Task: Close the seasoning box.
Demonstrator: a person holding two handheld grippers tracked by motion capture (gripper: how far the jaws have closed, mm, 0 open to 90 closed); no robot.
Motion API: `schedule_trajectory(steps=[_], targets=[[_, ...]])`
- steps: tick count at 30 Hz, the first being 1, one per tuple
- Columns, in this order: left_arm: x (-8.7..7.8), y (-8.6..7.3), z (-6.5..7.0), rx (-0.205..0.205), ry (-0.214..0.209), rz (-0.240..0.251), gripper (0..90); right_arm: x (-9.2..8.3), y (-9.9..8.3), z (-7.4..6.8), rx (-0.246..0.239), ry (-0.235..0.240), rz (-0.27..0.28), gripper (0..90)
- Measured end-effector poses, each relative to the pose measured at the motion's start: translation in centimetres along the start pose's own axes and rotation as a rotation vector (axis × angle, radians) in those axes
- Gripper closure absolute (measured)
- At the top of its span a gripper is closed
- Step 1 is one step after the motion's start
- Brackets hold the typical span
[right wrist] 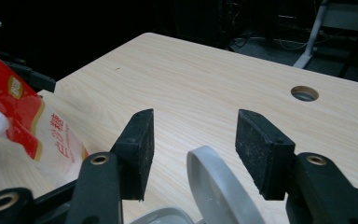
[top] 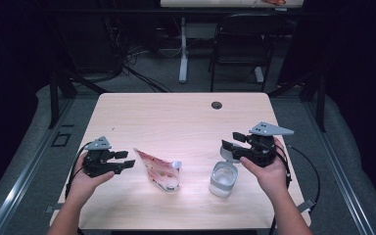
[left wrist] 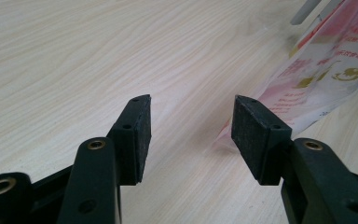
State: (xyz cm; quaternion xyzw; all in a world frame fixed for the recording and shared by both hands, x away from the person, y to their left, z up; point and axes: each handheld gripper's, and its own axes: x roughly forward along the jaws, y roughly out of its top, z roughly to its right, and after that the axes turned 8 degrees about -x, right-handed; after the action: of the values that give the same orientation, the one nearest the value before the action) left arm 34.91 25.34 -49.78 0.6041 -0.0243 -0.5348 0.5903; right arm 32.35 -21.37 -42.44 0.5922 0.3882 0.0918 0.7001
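Pouch [top: 159, 172]: red and pink print fading to clear, gold marks, white cap. Jar [top: 223, 179]: clear, grey flip lid. Table [top: 176, 122]: pale wood grain, dark round hole. Both grippers [top: 125, 160] [top: 231, 147]: black; grey top plates.

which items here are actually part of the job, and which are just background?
In play:
- red printed pouch
- grey container with its lid flipped open
- left gripper, right gripper, both open

Background:
- chair
- cables on floor
- table's cable hole

High view down over the table [top: 176, 112]; gripper views low, close, sharing its wood top.
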Motion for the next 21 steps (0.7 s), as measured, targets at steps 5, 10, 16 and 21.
schedule_trajectory(steps=[5, 10, 16, 21], targets=[[-0.1, 0.0, -0.1, 0.0, 0.005, 0.001, 48.0, -0.1, 0.2, 1.3, 0.026, -0.014, -0.004, 55.2], [-0.1, -0.1, -0.1, -0.005, 0.005, 0.009, 48.0, -0.1, -0.1, 2.6, 0.06, -0.043, -0.012, 63.1], [-0.2, -0.1, -0.2, -0.005, 0.005, 0.0, 48.0, -0.2, -0.8, 4.0, 0.088, -0.077, -0.034, 75.2], [-0.1, -0.1, -0.2, -0.005, 0.007, 0.003, 48.0, 0.0, -2.2, 5.1, 0.13, -0.095, -0.067, 83.7]])
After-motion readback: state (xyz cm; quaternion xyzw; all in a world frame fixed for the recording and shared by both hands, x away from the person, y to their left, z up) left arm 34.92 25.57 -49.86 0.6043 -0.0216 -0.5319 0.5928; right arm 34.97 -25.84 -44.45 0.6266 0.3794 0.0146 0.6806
